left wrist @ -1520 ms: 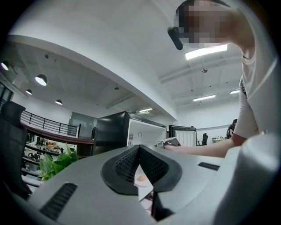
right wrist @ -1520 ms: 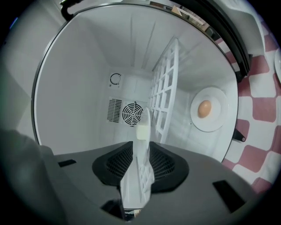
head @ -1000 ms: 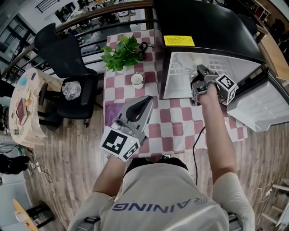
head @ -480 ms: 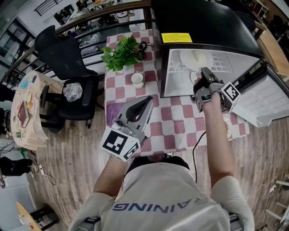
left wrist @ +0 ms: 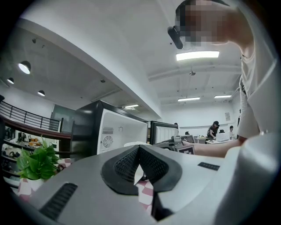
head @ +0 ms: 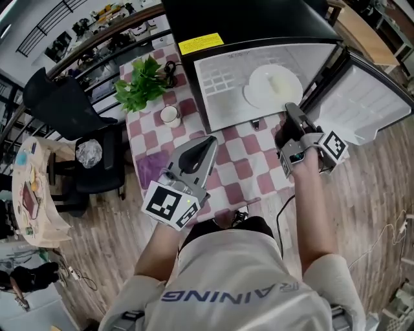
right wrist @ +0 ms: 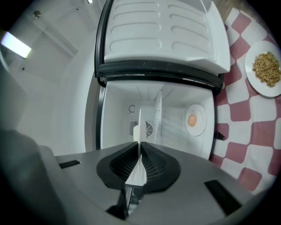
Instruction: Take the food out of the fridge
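Since the plate (head: 275,85) of food sits in the fridge (head: 246,19) just ahead of your right gripper (head: 289,111), that hand is nearer. Its jaws are closed and empty, so open them first. Your left gripper (head: 208,143), also closed, hangs well back.

Black fridge (head: 259,26), white inside, far right on checkered tabletop (head: 242,169), door (head: 362,103) swung open rightward. White plate (head: 259,94) with round orange food (right wrist: 192,119) flat inside. Second plate (right wrist: 253,84), grainy food (right wrist: 266,68), on tabletop, door side.
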